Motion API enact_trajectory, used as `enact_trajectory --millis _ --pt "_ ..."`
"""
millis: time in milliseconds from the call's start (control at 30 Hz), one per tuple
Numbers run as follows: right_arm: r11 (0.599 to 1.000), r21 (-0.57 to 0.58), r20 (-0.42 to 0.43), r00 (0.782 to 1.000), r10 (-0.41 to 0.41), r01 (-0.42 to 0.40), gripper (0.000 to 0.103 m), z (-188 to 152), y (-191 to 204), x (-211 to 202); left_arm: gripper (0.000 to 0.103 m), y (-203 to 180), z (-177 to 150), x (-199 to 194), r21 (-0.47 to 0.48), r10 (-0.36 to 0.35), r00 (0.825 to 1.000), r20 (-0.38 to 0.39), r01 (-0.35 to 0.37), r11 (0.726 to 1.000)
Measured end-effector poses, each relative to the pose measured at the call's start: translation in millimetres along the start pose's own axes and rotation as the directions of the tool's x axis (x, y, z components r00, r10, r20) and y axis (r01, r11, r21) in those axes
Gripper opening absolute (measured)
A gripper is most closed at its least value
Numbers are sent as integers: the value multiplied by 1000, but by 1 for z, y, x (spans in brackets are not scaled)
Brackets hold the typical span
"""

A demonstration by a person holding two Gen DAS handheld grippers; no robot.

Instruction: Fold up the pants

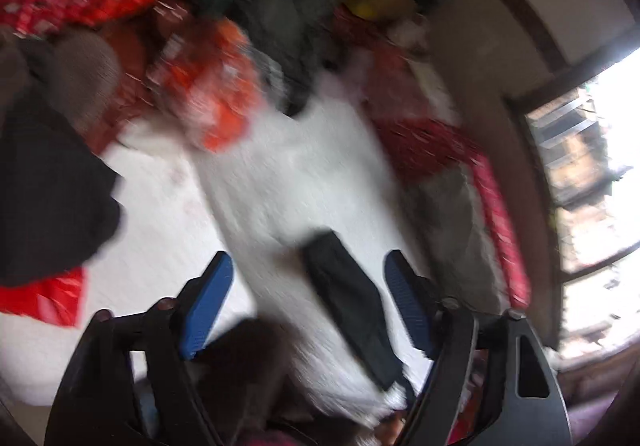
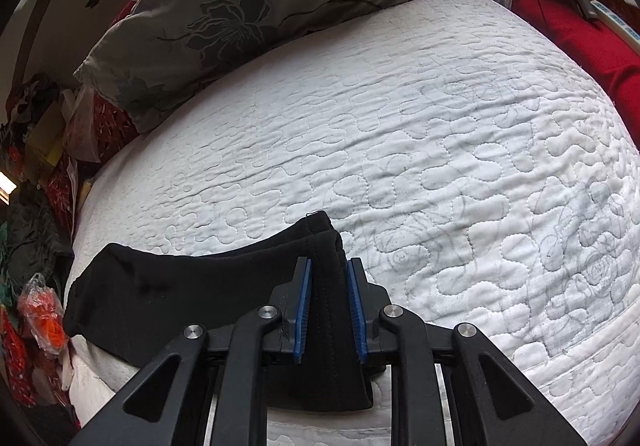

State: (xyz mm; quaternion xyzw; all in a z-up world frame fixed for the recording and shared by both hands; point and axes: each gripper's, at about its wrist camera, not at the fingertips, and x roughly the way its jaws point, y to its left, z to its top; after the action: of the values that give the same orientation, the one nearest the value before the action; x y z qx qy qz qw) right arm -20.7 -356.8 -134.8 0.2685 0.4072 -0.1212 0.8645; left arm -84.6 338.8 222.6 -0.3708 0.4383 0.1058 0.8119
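White quilted bed (image 2: 400, 125) under you, black pants (image 2: 200, 282) lay at its near edge, your right gripper (image 2: 328, 310) clamped their bunched end, your left gripper (image 1: 308, 306) hung wide, empty.

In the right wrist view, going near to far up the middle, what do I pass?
Right gripper shut on black pants → bare white quilt → grey flowered pillow at the far edge.

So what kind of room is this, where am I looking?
Most likely a bedroom in a home: a white quilted mattress cover, a floral pillow at its edge, and heaps of clothes beside a window.
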Motion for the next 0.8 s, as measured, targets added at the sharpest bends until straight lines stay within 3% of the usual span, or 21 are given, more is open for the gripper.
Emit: enact_trajectory --millis 100,167,233,300,400,533,667,800 --pt "1000 6 3 1000 0 0 21 -1 0 -1 85 7 -2 59 82 168 986 -22 -165 983" --pt "1000 5 0 1000 -7 7 22 -2 1 -1 85 9 -18 121 175 304 953 -13 -297 939" --pt "1000 6 -2 1000 -13 13 22 -1 2 -1 84 7 -44 174 267 348 937 -16 -331 905" --pt "1000 4 -4 1000 -20 20 22 0 3 -1 82 2 -70 222 344 352 935 -50 -315 885" --pt "999 -5 -8 999 -38 37 22 2 5 -1 78 -12 -103 283 370 254 953 -162 -180 911" --pt "998 -10 -6 998 -56 56 22 4 9 -3 78 -39 -120 319 331 128 959 -252 -39 943" --pt "998 -17 -6 998 -61 60 22 6 12 -2 78 -61 -127 348 361 157 952 -262 -54 931" --pt "998 -16 -8 998 -61 61 22 5 12 2 78 -66 -124 365 271 107 941 -320 -17 962"
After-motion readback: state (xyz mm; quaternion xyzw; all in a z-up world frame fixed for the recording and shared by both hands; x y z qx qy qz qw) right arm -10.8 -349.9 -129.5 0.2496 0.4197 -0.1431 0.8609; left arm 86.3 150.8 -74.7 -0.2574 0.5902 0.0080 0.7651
